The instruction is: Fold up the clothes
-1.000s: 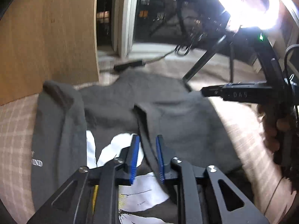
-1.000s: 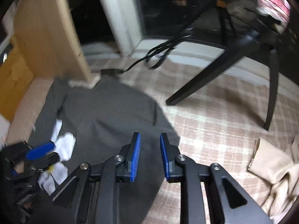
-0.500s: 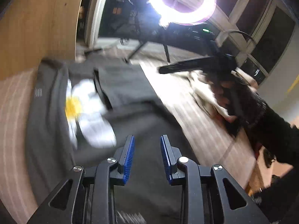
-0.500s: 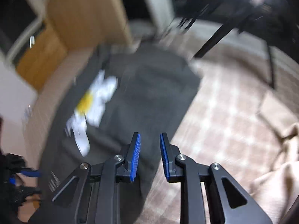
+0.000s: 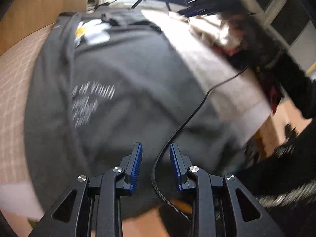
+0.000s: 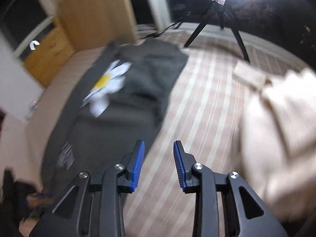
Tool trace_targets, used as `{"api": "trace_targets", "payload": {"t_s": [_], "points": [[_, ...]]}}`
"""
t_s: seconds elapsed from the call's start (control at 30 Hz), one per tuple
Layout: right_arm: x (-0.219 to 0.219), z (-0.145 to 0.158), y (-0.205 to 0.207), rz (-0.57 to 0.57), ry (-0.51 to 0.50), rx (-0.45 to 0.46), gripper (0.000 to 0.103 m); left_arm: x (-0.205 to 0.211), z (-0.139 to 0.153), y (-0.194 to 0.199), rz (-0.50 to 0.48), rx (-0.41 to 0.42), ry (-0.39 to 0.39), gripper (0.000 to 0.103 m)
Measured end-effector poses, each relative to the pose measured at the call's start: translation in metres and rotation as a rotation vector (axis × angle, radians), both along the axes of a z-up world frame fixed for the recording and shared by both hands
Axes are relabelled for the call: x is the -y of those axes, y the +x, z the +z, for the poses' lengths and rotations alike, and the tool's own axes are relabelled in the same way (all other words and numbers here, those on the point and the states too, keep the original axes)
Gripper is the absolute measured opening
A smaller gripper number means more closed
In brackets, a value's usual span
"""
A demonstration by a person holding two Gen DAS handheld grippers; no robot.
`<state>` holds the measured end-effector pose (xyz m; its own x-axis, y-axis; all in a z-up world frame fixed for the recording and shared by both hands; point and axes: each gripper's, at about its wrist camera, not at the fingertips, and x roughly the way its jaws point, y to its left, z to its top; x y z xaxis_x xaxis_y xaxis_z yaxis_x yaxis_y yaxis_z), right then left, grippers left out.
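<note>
We see a dark grey sweatshirt (image 5: 126,90) spread on a bed covered in a pale pink checked sheet (image 6: 197,106). The task looks partly done: both sleeves appear folded in over the body, so the garment makes a long narrow rectangle. Its white daisy print (image 6: 110,83) with a yellow centre is partly covered by one fold. We judge the lengthwise folds, hem up toward collar, are still left.

In the left wrist view, the left tongs (image 5: 156,164) sit at 6 o'clock above the sweatshirt's near end. Their blue ribbed pads (image 5: 136,165) are parted a little and have just been opening; a thin black cable (image 5: 189,116) crosses the gap, but nothing is gripped.

In the right wrist view, the right tongs (image 6: 159,164) sit at 6 o'clock above the garment's right edge, with the sweatshirt running toward 11 o'clock. They too have just been opening, and they hold nothing.

The sweatshirt looks thick, soft and matte, with blurred white lettering (image 5: 92,100) low on the front. A cream knitted garment (image 6: 276,130), rumpled and ribbed at the cuff, waits unfolded at 3 o'clock. Motion blur softens finer detail
</note>
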<state>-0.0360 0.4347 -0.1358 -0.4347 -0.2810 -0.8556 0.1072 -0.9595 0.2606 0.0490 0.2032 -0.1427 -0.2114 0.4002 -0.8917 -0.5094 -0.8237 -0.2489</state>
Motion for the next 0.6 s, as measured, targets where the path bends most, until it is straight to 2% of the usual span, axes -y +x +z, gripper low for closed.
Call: {"api": "trace_targets", "payload": {"t_s": [0.1,0.17,0.23,0.33,0.4,0.43,0.47,0.5,0.6], "points": [[0.029,-0.013,0.074,0.013,-0.036,0.054,0.031,0.008,-0.009,0.028,-0.058,-0.005,-0.018,0.027],[0.045,-0.03,0.115,-0.027,-0.082,0.109,0.031,0.007,-0.018,0.04,-0.109,-0.029,-0.053,0.032],[0.058,-0.043,0.149,-0.057,-0.144,0.16,0.031,0.006,-0.024,0.041,-0.125,-0.043,-0.074,0.033],[0.072,-0.046,0.186,-0.062,-0.16,0.209,0.031,0.01,-0.029,0.036,-0.133,-0.043,-0.062,0.034],[0.066,-0.023,0.214,-0.063,-0.253,0.16,0.031,0.017,-0.023,0.037,-0.13,-0.021,-0.051,0.031],[0.06,-0.01,0.227,-0.078,-0.28,0.123,0.034,0.024,-0.011,0.043,-0.132,-0.036,-0.021,0.031],[0.054,-0.001,0.236,-0.109,-0.271,0.086,0.037,0.034,0.004,0.051,-0.131,-0.067,-0.003,0.034],[0.049,0.006,0.244,-0.144,-0.251,0.052,0.047,0.042,0.015,0.058,-0.127,-0.098,0.0,0.036],[0.052,-0.008,0.244,-0.198,-0.192,0.043,0.049,0.055,0.027,0.069,-0.147,-0.149,-0.037,0.04]]}}
